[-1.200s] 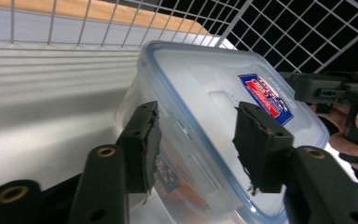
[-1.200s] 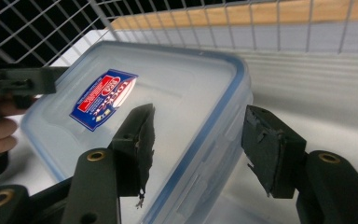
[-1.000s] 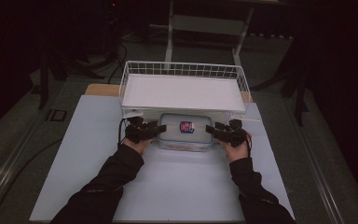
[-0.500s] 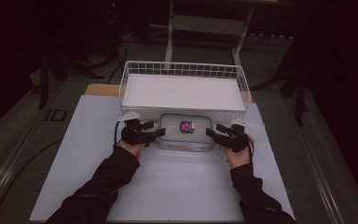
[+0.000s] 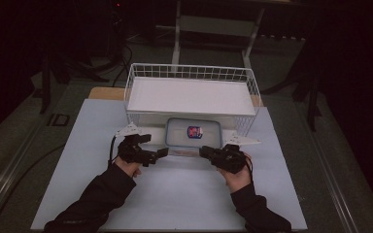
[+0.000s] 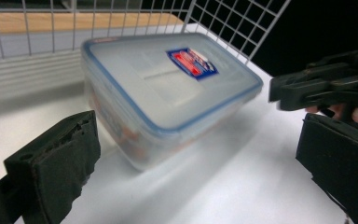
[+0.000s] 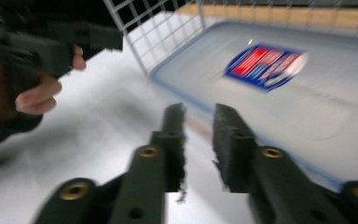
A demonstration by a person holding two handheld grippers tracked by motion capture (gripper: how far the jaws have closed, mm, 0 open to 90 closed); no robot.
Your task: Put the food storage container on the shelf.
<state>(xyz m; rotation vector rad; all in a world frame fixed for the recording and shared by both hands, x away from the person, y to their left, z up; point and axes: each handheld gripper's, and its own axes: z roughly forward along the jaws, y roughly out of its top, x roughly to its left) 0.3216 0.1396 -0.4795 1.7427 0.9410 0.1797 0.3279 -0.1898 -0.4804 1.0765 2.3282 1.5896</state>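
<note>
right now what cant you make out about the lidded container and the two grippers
- Container contents: frosted walls in the left gripper view show only an orange-red blur.
- Lid label wording: motion-blurred in the right gripper view, too small in the high view.
- Left gripper right jaw: cut by the left gripper view's edge.

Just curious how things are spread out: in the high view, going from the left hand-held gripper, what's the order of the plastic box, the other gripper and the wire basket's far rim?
1. Plastic box, just to its right.
2. Right hand-held gripper, past the box's front edge.
3. Wire basket's far rim, at the back.
</note>
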